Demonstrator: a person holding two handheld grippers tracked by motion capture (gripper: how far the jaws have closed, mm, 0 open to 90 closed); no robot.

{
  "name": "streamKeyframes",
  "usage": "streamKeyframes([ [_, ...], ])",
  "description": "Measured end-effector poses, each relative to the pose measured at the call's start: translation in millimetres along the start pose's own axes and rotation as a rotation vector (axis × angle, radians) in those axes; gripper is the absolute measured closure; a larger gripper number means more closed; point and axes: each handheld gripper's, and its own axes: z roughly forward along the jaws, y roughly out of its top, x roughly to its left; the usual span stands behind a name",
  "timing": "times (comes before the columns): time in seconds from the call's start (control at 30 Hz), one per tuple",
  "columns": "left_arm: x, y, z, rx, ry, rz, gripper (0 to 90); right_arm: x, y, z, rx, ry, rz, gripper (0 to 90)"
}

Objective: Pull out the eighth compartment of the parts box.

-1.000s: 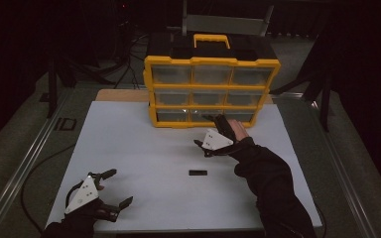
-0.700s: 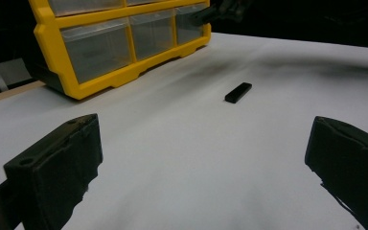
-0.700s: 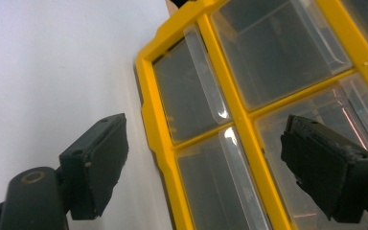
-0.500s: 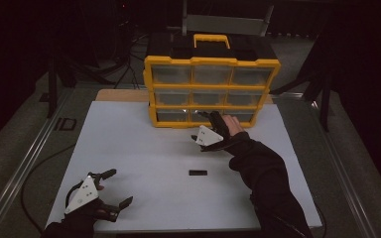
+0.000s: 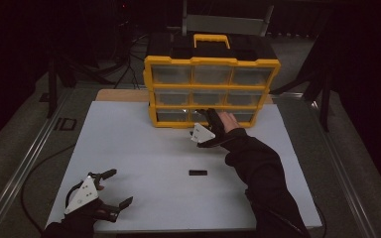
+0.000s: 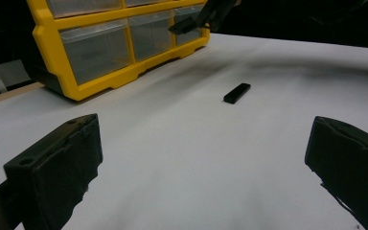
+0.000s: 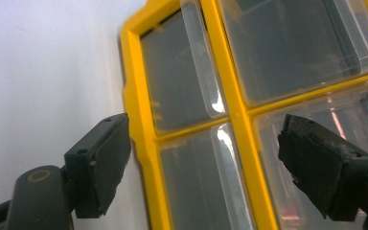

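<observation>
Right gripper (image 5: 204,120) fingers wide apart, empty, at yellow drawer cabinet (image 5: 212,89)

Wide bare stretch of white table (image 5: 144,148) across the middle, open to passage from 6 o'clock up to the cabinet. One low obstacle only: small black bar (image 5: 198,173) lying flat near centre, well apart from all else. At 12 o'clock, blocked by the yellow drawer cabinet (image 5: 211,91), drawers all shut, standing full across the far edge. Right gripper (image 5: 204,130) hard up against its bottom row, jaws spread. Left gripper (image 5: 110,191) at 7 o'clock, jaws wide, nothing between.
</observation>
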Motion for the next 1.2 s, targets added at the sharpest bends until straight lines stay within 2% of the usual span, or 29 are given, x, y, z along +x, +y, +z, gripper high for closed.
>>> streamKeyframes([
  [0.23, 0.0, 0.0, 0.0, -0.002, -0.004, 0.000, 0.0, 2.9, -0.4, 7.8, 0.069, 0.016, -0.028, 19.5],
  [0.3, 0.1, 0.0, -0.1, -0.001, -0.003, -0.001, 0.0, 3.6, -1.0, 9.5, 0.085, 0.022, -0.051, 19.6],
  [0.4, 0.0, 0.0, 0.0, -0.001, -0.003, -0.002, 0.0, 6.9, -0.6, 12.8, 0.094, 0.012, -0.046, 19.8],
  [0.43, 0.0, 0.0, 0.0, -0.001, -0.004, -0.002, 0.0, 6.8, -0.5, 13.6, 0.099, 0.019, -0.058, 19.8],
  [0.57, 0.1, 0.0, -0.1, -0.001, -0.001, -0.003, 0.0, 8.6, 1.1, 16.7, 0.109, -0.010, -0.081, 21.8],
  [0.67, 0.1, 0.2, -0.6, -0.003, -0.004, -0.002, 0.0, 8.5, 1.4, 19.3, 0.097, -0.035, -0.106, 29.0],
  [0.8, 0.4, 0.1, -0.9, -0.007, -0.007, -0.006, 0.0, 8.8, 1.0, 24.8, 0.123, -0.063, -0.155, 36.8],
  [0.93, -0.4, 0.4, -1.0, -0.008, -0.007, -0.004, 0.0, 10.3, 0.1, 28.6, 0.117, -0.088, -0.186, 43.9],
  [1.1, 0.1, 0.1, -0.5, -0.006, -0.010, -0.003, 0.0, 10.4, -0.5, 34.5, 0.166, -0.130, -0.226, 50.6],
  [1.2, -0.3, 0.2, -0.4, -0.004, -0.012, -0.002, 0.0, 10.6, -1.2, 37.5, 0.192, -0.137, -0.240, 51.7],
])
